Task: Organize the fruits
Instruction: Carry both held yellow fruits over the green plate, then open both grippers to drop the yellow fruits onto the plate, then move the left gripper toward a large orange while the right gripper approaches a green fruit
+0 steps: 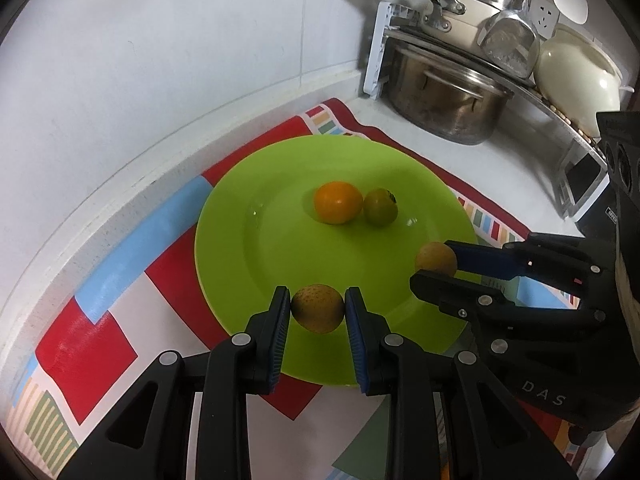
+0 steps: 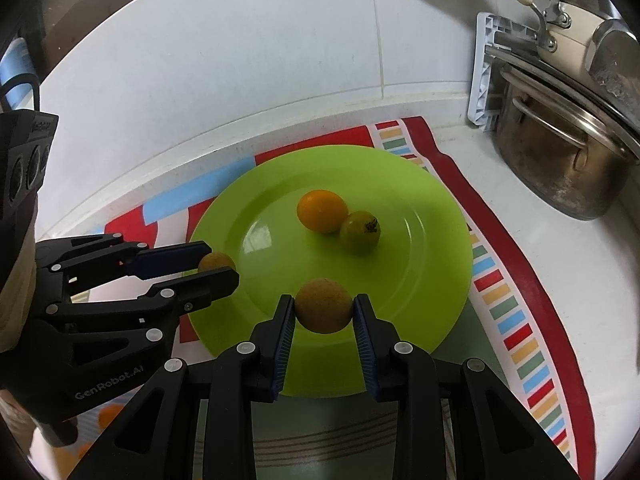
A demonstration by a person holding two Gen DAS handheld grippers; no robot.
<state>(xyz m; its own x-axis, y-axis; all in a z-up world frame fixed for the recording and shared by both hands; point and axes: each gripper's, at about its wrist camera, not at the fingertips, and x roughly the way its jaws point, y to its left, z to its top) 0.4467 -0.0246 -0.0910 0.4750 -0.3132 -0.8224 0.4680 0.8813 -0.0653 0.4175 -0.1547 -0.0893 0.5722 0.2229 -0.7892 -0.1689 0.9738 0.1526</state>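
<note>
A green plate [image 1: 248, 264] [image 2: 432, 280] lies on a colourful cloth. An orange fruit [image 1: 337, 202] [image 2: 322, 211] and a small green tomato [image 1: 380, 207] [image 2: 360, 232] sit touching at its middle. My left gripper [image 1: 318, 308] [image 2: 218, 268] is shut on a brownish-yellow fruit [image 1: 318, 307] [image 2: 216, 261] over the plate's near rim. My right gripper [image 2: 324, 308] [image 1: 434, 260] is shut on another brownish-yellow fruit [image 2: 324, 305] [image 1: 436, 258] over the plate's right rim.
A steel pot [image 1: 444, 96] [image 2: 560, 160] stands under a rack at the back right, with a cream pan [image 1: 460, 12] and a cream kettle [image 1: 576, 76] above. A white tiled wall [image 1: 160, 60] runs behind the counter. The patterned cloth [image 1: 84, 352] [image 2: 516, 320] covers the counter.
</note>
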